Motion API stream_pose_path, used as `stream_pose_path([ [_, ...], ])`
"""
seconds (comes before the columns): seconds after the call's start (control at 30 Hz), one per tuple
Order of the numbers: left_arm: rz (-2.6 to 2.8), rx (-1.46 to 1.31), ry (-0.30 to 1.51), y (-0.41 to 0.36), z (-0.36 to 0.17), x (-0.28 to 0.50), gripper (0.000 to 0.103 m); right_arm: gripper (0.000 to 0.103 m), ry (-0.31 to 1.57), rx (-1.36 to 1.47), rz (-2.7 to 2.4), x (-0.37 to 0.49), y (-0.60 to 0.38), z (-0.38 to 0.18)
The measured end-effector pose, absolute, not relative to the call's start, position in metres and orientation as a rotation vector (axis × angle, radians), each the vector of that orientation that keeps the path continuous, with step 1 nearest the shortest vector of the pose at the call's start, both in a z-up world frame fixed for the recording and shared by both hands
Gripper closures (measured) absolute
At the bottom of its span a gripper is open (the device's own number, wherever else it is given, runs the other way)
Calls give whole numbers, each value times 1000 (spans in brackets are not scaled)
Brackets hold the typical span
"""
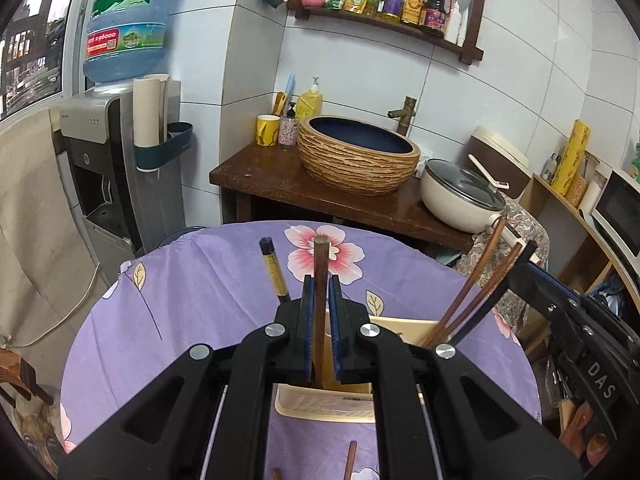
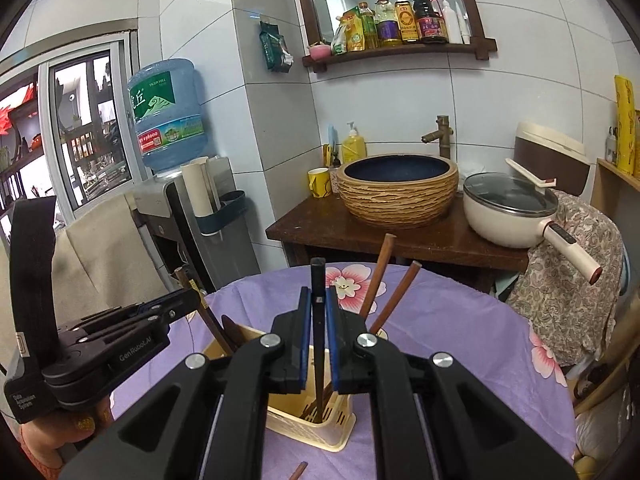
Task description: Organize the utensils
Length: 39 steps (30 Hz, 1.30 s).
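A cream plastic utensil holder point(image 1: 320, 410) point(image 2: 312, 428) stands on the purple flowered tablecloth. My left gripper point(image 1: 321, 280) is shut on a brown wooden chopstick point(image 1: 320, 264) that stands upright with its lower end inside the holder. A black chopstick with a gold band point(image 1: 274, 270) leans in the holder to its left. My right gripper point(image 2: 318, 292) is shut on a black chopstick point(image 2: 318, 280), its lower end in the holder. Two brown chopsticks point(image 2: 380, 276) lean in the holder at the right. The right gripper shows in the left wrist view point(image 1: 532, 258).
A loose brown chopstick point(image 1: 351, 460) point(image 2: 298, 471) lies on the cloth point(image 1: 192, 300) near me. Behind the table a wooden counter point(image 2: 316, 228) holds a woven basin point(image 2: 398, 190) and a cream pan point(image 2: 508, 212). A water dispenser point(image 1: 116, 152) stands at the left.
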State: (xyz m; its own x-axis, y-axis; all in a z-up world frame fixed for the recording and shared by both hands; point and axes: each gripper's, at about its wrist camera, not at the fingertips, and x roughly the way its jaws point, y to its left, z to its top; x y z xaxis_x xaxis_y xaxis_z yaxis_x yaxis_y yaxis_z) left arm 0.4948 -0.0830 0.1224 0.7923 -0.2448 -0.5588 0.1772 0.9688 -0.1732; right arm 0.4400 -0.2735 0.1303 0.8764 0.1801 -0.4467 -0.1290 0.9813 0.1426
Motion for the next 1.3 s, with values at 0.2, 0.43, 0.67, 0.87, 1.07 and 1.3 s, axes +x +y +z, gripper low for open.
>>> stream_pose_path([
  [0.2,-249,-112,557,-76,135,467,44,48,383,97,141,419,-275,136],
  [0.43,-258,-137,549,-47,121,412,11,38,317,11,132,369,-270,125],
  [0.67,-160,-89,643,-24,56,368,11,37,464,20,148,344,-266,77],
  [0.87,-93,-95,762,-11,0,355,11,37,617,5,143,326,-251,15],
  [1.07,-55,-28,806,-13,-31,341,11,38,752,66,126,314,-248,-36],
  [1.3,-142,-26,876,-26,-48,349,36,38,790,103,124,313,-251,-52],
])
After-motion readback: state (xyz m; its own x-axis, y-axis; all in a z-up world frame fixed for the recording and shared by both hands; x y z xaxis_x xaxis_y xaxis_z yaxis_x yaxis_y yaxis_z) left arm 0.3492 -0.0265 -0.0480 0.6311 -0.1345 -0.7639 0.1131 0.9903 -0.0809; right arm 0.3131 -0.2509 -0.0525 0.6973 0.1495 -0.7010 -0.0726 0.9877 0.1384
